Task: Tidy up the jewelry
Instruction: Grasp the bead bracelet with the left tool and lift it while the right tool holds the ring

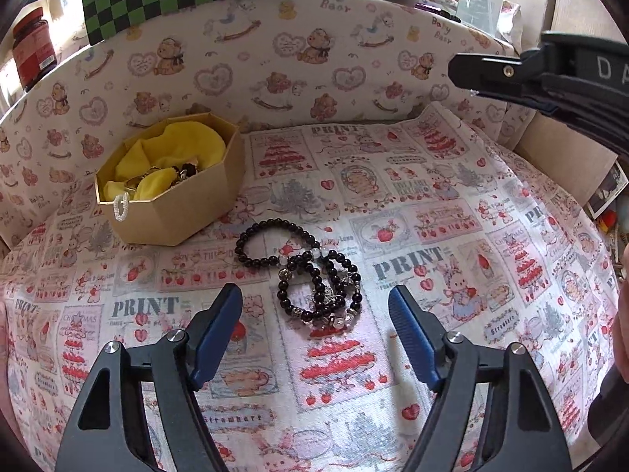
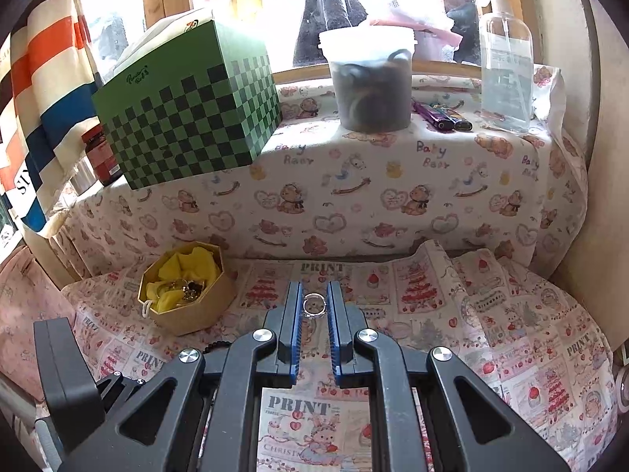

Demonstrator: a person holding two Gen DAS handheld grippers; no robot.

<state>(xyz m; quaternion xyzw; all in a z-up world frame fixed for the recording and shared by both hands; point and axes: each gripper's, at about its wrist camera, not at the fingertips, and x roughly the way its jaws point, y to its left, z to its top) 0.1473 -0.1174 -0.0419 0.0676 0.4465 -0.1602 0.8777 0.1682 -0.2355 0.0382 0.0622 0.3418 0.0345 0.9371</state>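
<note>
Some jewelry already sits in the yellow-lined box toward the cloth's back-left corner. Black bead bracelets wait mid-cloth, between the left claw's spread fingers, untouched. The right claw pinches a silver ring. Path looks clear.

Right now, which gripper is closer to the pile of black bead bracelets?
Left. The left gripper hangs open right over the black bead bracelets. The right gripper is off to the side, holding a silver ring.
</note>
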